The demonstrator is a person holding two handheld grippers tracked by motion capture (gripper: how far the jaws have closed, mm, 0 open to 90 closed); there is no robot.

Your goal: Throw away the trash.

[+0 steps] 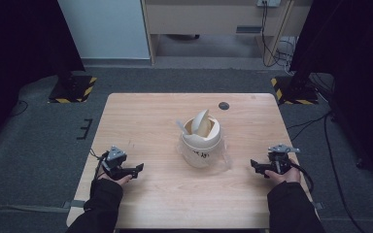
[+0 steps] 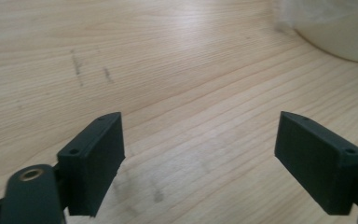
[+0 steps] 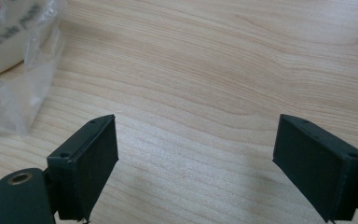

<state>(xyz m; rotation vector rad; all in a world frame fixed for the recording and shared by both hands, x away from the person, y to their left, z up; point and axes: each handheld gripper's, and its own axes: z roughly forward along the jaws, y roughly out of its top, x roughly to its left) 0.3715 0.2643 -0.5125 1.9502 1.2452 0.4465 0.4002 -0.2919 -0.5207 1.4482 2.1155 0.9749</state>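
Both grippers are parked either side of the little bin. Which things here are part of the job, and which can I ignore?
Part of the job:
white bin at the table's middle, its swing lid tilted
clear plastic liner bunched around the bin's base
left gripper, open
right gripper, open

Just lying about:
dark round disc near the table's far edge

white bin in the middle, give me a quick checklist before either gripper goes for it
1. Left gripper open, nothing held: ok.
2. Right gripper open, nothing held: ok.
3. White bin upright on the table: ok.
4. Swing lid level and shut: not ok, it is tipped up.
5. Clear plastic bag tucked in: not ok, it spills out around the bin's base.
6. Bin contents: cannot tell.
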